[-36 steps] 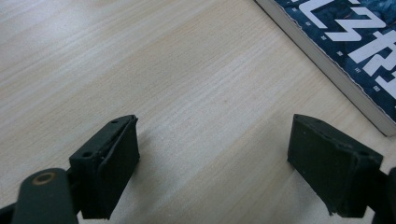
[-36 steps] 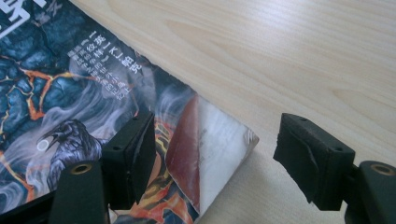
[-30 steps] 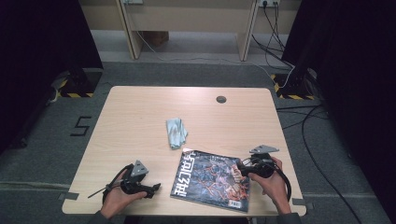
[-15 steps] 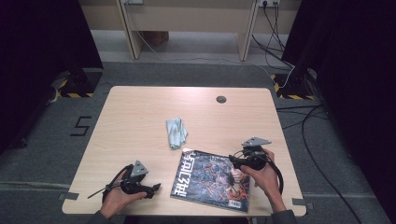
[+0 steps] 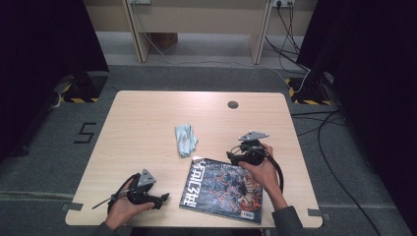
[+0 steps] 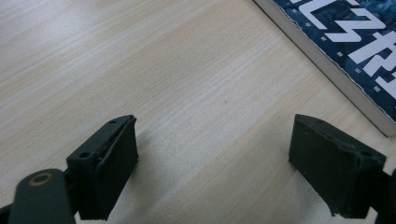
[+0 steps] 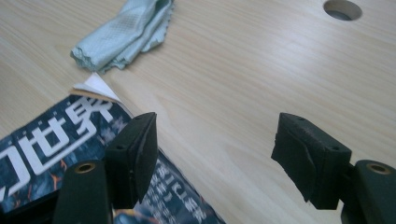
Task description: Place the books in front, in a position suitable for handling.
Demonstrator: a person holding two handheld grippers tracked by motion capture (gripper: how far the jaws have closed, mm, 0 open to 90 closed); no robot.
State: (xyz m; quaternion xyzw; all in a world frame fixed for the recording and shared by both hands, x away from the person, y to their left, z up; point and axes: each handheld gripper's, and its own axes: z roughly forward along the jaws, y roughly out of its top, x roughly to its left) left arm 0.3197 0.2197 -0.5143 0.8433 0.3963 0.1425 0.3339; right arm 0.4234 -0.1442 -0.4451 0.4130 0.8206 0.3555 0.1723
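Wooden counter [image 5: 147, 123], bearing a dark-covered magazine [image 5: 223, 189] flat near the front edge, with a folded pale-blue cloth [image 5: 185, 139] just beyond its far corner. Right gripper [image 5: 235, 156] over the magazine's far edge, jaws wide, nothing between them. Left gripper [image 5: 164, 197] just beside the magazine's spine, likewise wide open and empty.

Two black handheld grippers [image 5: 162, 199] [image 5: 235, 158] with grey three-cornered top plates, trailing black cables, blocky screw-holed jaws; dark grey sleeves [image 5: 290, 223].
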